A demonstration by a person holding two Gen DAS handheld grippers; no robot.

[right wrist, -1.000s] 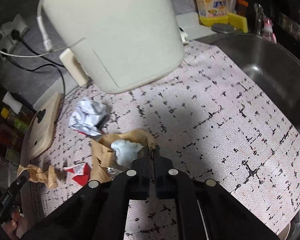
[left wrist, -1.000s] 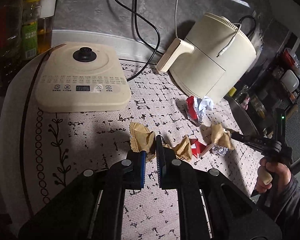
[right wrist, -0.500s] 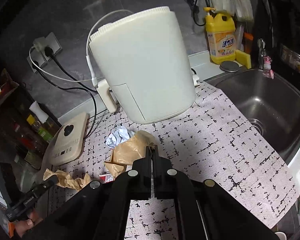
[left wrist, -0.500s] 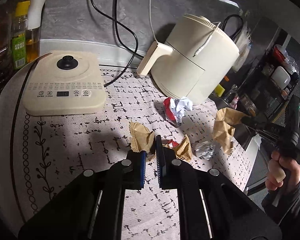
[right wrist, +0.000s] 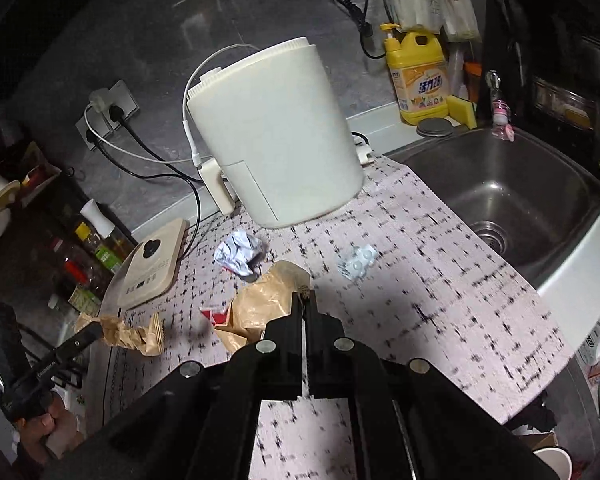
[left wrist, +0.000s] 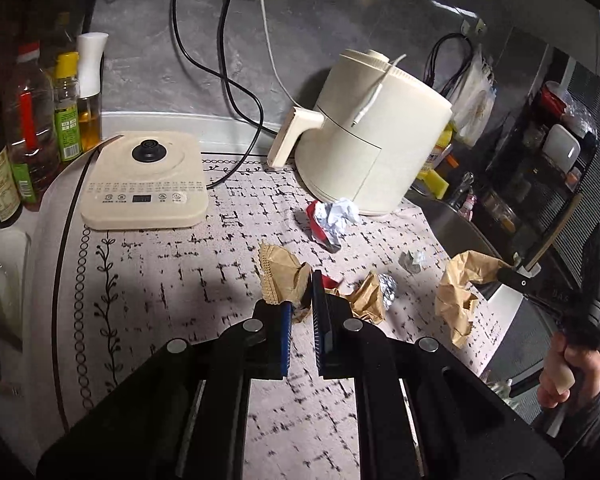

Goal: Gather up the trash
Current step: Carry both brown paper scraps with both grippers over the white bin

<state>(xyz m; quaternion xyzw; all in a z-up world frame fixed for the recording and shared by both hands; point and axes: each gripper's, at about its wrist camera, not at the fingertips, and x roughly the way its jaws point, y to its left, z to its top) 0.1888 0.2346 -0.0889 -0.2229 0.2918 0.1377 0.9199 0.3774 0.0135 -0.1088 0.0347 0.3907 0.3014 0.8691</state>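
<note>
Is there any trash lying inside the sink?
No, the sink basin shows only bare metal and its drain; the trash lies on the mat.

The left gripper (left wrist: 300, 312) is matte black plastic, with two flat fingers (left wrist: 281, 332) lined in ribbed blue pads. Behind the fingers, round silver screw heads sit in pairs on black angular link arms that widen toward the camera. The right gripper (right wrist: 304, 320) has the same black build, its fingers (right wrist: 294, 320) thin and dark, with matching silver screws behind them. From the left wrist view its side carries a small green light and faint pale lettering. The right hand (left wrist: 560, 372) shows bare skin and a dark grey sleeve.
</note>
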